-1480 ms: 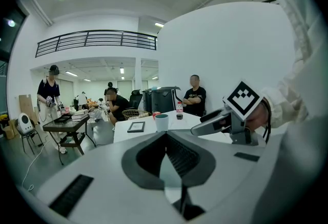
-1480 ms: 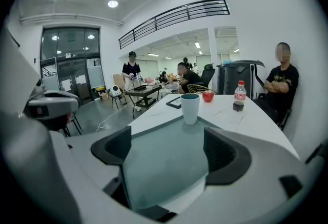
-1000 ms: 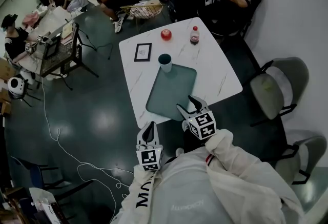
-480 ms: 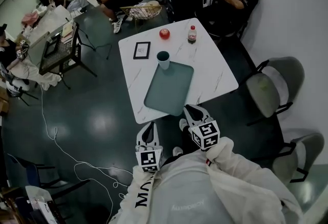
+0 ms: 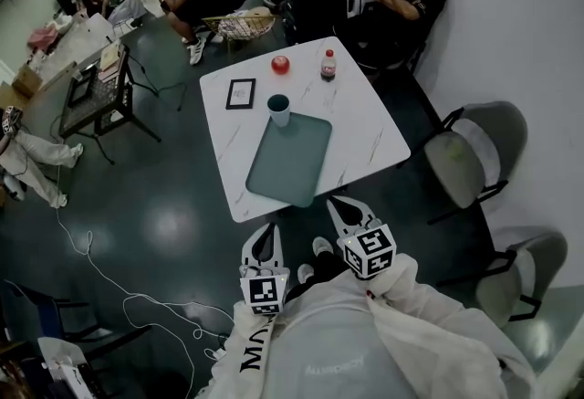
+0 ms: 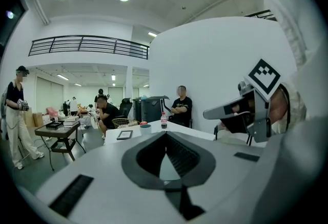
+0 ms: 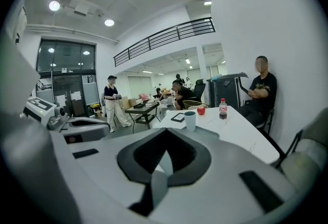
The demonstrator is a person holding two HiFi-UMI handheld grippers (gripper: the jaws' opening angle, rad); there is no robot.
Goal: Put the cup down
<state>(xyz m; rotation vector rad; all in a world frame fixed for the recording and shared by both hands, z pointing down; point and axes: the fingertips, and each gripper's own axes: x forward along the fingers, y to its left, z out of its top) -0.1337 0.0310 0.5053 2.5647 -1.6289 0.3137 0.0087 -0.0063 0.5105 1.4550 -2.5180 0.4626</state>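
on table (image 5: 365,128), cup (image 5: 278,109) well apart from shut r tool (image 5: 345,210) & l tool (image 5: 266,237), prob shut too.

The tray (image 5: 290,160) lies flat and bare on the white table (image 5: 365,128), so the way over it from the table's near edge is open, as is the bare tabletop to the tray's right. A cup (image 5: 278,110) stands at the tray's far-left corner. Beyond the tray, a picture frame (image 5: 240,93), red apple (image 5: 280,65) and bottle (image 5: 328,66) block the way.

Cup (image 5: 278,110) contents indiscernible, bottle (image 5: 328,66) label too small
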